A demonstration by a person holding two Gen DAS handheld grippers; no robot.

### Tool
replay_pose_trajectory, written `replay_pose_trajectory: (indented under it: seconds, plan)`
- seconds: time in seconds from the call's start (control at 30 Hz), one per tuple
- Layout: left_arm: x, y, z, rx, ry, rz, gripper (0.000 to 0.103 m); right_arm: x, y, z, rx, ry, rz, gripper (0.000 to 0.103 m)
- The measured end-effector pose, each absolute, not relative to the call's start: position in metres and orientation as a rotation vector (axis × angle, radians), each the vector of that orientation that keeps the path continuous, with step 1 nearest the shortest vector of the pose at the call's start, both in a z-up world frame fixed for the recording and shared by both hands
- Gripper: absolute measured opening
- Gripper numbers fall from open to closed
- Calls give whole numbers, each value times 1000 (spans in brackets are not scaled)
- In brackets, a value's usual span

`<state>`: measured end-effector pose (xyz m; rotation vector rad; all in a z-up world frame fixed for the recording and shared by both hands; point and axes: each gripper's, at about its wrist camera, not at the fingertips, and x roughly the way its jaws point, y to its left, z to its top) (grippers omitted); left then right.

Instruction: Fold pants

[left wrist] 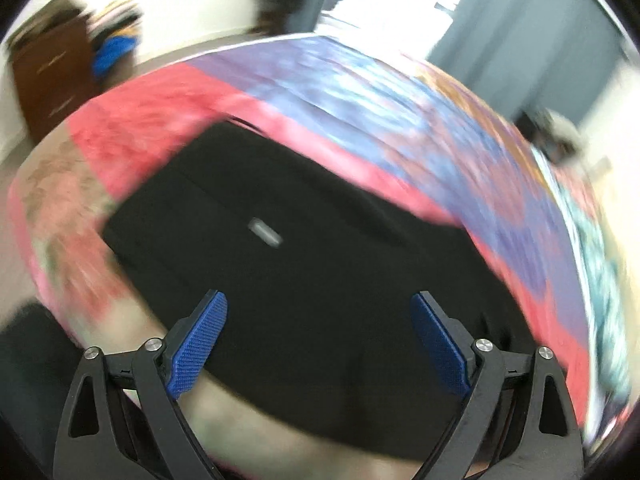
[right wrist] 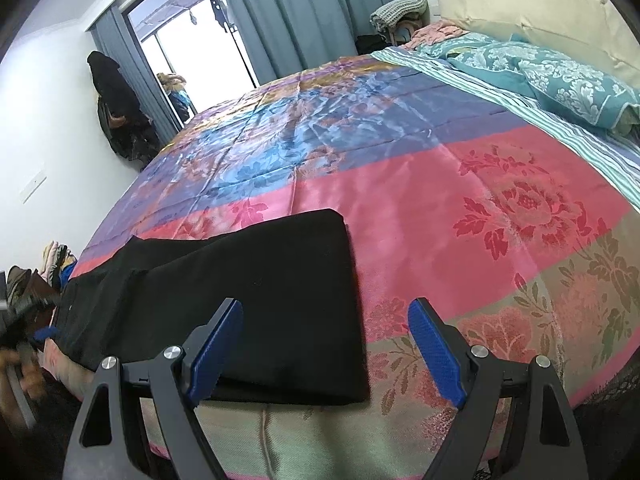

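Note:
Black pants [right wrist: 256,304] lie flat on the bed's pink floral cover [right wrist: 500,220], near the front edge, folded lengthwise with the leg ends to the right. In the left wrist view the pants [left wrist: 304,280] fill the middle, with a small grey label [left wrist: 265,233] on top; this view is blurred. My left gripper [left wrist: 320,344] is open and empty, just above the pants' near edge. My right gripper [right wrist: 326,352] is open and empty, over the leg end's right front corner. The left gripper also shows in the right wrist view [right wrist: 28,336] at the far left, blurred.
Teal floral pillows [right wrist: 560,76] and a cream headboard [right wrist: 540,4] are at the bed's far right. Grey curtains [right wrist: 296,12] and a bright window are behind. A brown dresser [left wrist: 52,80] with piled clothes stands at the left. Dark clothes [right wrist: 120,112] hang on the wall.

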<state>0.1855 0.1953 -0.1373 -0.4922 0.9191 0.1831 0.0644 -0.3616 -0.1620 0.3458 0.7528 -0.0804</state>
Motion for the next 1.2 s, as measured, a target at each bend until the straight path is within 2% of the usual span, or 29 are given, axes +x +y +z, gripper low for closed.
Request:
replay_pose_trajectory:
  seconds: [0.1, 0.2, 0.33, 0.4, 0.53, 0.6, 0.67, 0.73, 0.83, 0.97, 1.1, 1.2]
  plan:
    - [207, 266, -149, -580, 988, 294, 97, 66, -357, -163, 333, 760, -66, 85]
    - [219, 302, -159, -572, 1033, 311, 97, 68, -352, -165, 313, 770, -57, 85]
    - [243, 303, -177, -469, 1162, 207, 97, 68, -348, -167, 300, 785, -53, 85]
    - [254, 302, -193, -434, 1224, 193, 101, 69, -348, -168, 298, 792, -55, 85]
    - [256, 306, -210, -532, 1219, 184, 103, 69, -346, -170, 292, 805, -55, 85]
    - [251, 303, -207, -539, 1213, 170, 92, 70, -345, -170, 291, 805, -54, 85]
    - [250, 299, -198, -543, 1186, 132, 42, 70, -345, -169, 289, 801, -53, 85]
    - [246, 297, -185, -541, 1182, 124, 20, 71, -345, -169, 289, 796, -48, 85]
    - [243, 292, -167, -545, 1174, 130, 14, 72, -346, -167, 300, 784, -39, 85]
    - [229, 278, -124, -613, 1101, 82, 13, 69, -352, -161, 334, 752, -29, 85]
    - [212, 211, -64, -534, 1032, -83, 13, 68, -359, -157, 383, 730, -13, 85]
    - [204, 128, -35, -431, 1009, -208, 13, 76, -362, -164, 418, 763, 0, 85]
